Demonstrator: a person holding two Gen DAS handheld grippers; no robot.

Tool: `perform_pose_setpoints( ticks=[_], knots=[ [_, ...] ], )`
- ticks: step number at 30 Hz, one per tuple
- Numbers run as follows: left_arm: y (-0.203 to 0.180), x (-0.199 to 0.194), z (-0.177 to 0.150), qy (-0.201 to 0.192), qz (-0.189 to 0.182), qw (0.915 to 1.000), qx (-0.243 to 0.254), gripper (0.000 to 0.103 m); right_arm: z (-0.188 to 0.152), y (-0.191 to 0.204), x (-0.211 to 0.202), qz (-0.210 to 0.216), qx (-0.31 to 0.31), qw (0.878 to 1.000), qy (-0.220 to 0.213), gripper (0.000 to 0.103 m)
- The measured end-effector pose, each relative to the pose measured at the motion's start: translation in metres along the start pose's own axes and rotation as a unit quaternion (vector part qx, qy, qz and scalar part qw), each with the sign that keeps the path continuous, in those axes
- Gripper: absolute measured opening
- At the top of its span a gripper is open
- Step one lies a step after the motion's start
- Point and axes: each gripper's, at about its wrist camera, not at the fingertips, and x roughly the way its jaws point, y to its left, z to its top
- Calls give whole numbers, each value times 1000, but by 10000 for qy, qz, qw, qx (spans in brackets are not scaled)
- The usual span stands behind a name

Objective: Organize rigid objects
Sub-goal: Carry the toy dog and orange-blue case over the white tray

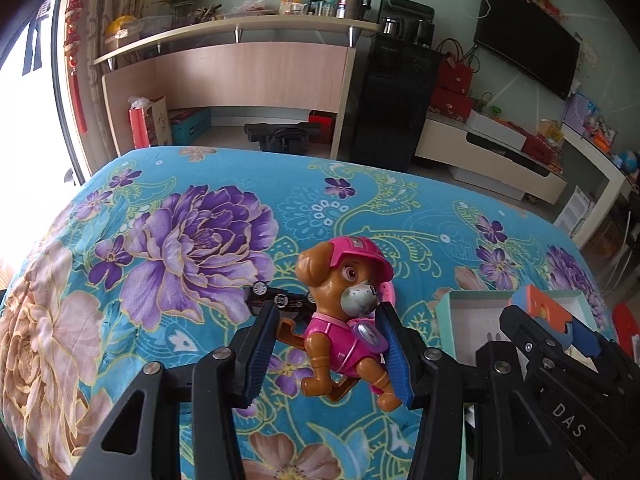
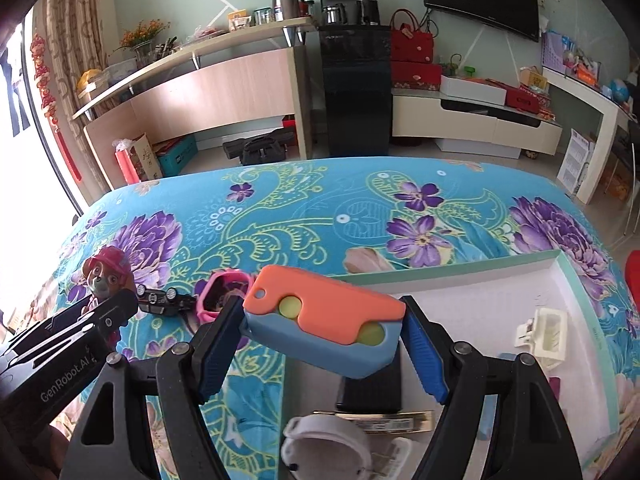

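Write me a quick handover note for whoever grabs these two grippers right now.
Left gripper: shut on the pink-hatted puppy figure, over the floral blanket.
Right gripper: shut on the orange-and-blue block toy, above the near edge of the white tray.
Done: cream clip, black box and other small items already lie in the tray.
Left: set down both held toys; black toy car and pink watch-like piece remain on the blanket.
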Motion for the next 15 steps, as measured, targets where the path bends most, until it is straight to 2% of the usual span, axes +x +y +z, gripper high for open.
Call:
perform_pose_setpoints(
  ticks=[7,15],
  knots=[
    [-77,-4,-14,-64,-597,9948,828,53,-4,-63,-5,-469,623,9969,90,78],
    [-126,-4,-30,-109,-835,9869,1378,53,-14,-125,-14,-842,1324,9874,190,78]
  ],
)
